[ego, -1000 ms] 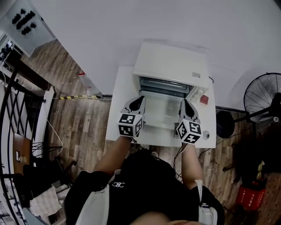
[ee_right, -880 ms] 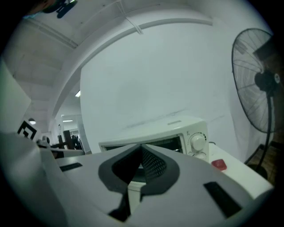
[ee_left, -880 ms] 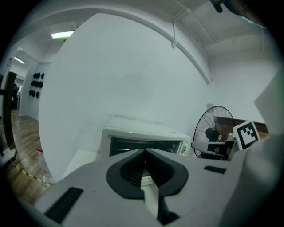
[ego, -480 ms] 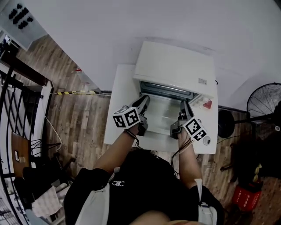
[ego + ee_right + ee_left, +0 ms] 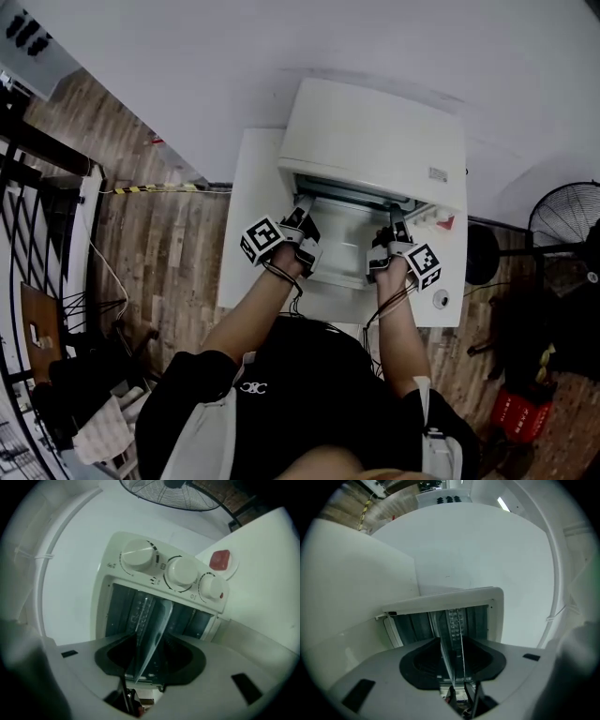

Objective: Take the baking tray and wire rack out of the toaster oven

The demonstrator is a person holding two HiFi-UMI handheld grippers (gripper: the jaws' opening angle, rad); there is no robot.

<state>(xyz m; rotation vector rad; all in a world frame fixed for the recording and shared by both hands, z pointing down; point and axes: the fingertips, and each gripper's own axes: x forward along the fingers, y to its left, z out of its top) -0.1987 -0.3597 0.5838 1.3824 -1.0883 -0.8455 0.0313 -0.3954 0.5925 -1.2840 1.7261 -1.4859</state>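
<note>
A white wall (image 5: 234, 56) meets a wood-plank floor (image 5: 159, 239), a black fan (image 5: 565, 218) alongside.

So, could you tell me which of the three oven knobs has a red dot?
The end knob nearest the red button; the middle knob and the far knob show no red.

A white table (image 5: 246, 216) stands against a white wall (image 5: 234, 56) on a wood-plank floor (image 5: 159, 253), with a red round item (image 5: 220, 559) on the tabletop near its right edge. A pedestal fan (image 5: 567, 217) stands to the right of the table, and a red crate (image 5: 518, 419) sits on the floor nearer the camera. To the left are a strip of yellow-black tape (image 5: 150, 188) on the floor and a black metal frame (image 5: 47, 148).
</note>
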